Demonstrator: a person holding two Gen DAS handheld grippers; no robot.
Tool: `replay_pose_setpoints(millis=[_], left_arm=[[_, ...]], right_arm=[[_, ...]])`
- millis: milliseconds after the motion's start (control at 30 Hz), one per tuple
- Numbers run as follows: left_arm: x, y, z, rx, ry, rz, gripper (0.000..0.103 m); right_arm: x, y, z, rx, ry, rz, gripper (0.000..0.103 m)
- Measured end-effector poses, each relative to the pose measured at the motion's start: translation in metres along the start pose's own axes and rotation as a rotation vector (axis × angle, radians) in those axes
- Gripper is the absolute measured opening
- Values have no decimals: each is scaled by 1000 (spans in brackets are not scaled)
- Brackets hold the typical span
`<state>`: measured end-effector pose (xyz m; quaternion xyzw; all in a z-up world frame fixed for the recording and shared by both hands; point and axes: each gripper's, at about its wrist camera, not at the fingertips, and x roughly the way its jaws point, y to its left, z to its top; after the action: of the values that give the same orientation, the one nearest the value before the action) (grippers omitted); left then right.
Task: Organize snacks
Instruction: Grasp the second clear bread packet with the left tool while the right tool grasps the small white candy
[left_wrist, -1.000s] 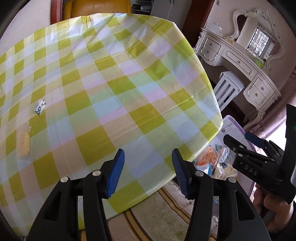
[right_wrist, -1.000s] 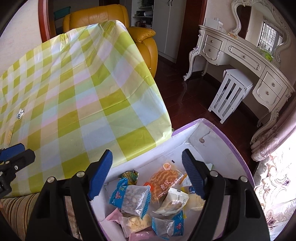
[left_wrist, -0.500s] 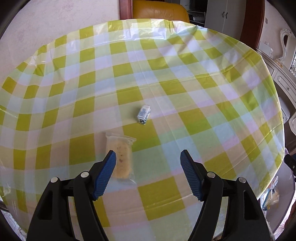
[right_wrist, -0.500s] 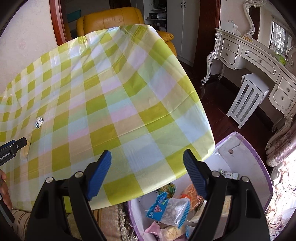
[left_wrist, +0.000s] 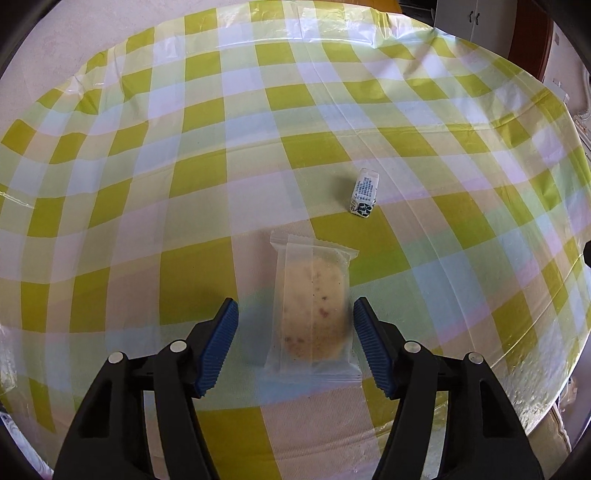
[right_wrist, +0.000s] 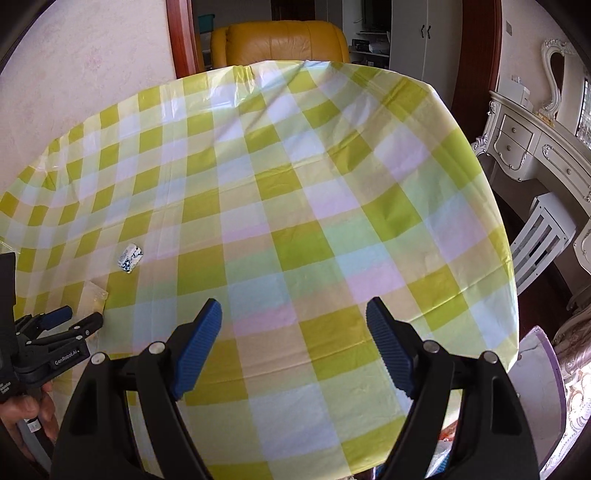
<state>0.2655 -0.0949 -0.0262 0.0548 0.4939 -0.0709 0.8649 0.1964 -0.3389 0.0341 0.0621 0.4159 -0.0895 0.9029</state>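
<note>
Only the left wrist view shows the clear-wrapped cake whole: flat, pale, speckled, lying on the checked plastic-covered table between the closing left tongs, whose ribbed blue pads do not touch it; beyond it lies a small white-and-blue packet. The right view alone shows the right tongs wide apart and empty, with a yellow armchair behind the table

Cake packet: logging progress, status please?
Left tongs closing around cake packet, pads not touching. Right tongs open, empty. Small blue-white packet beyond, clear.
</note>
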Motion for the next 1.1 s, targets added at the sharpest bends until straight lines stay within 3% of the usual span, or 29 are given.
replay_pose_setpoints(millis=[167,233,333,500,767,967,1100], left_arm=[[3,1,3,9,-21,-24,47],[2,2,4,7,-26,-28,35],[1,10,4,-27,-32,-58,34],[1,31,2,-103,-55,-14,34],[-3,70,-4,-243,-75,-8,34],[-4,73,-5,-250,-81,-19,34],[-4,75,-6,-255,-84,-29,34]], right_arm=[[14,39,15,-46,-4,52,80],[21,54,18,-61,1,69,80],[33,76,23,-69,18,105,80],[51,110,24,-96,28,126,80],[85,156,21,-217,78,154,80],[107,166,22,-363,129,115,80],[119,156,29,-359,139,103,80]])
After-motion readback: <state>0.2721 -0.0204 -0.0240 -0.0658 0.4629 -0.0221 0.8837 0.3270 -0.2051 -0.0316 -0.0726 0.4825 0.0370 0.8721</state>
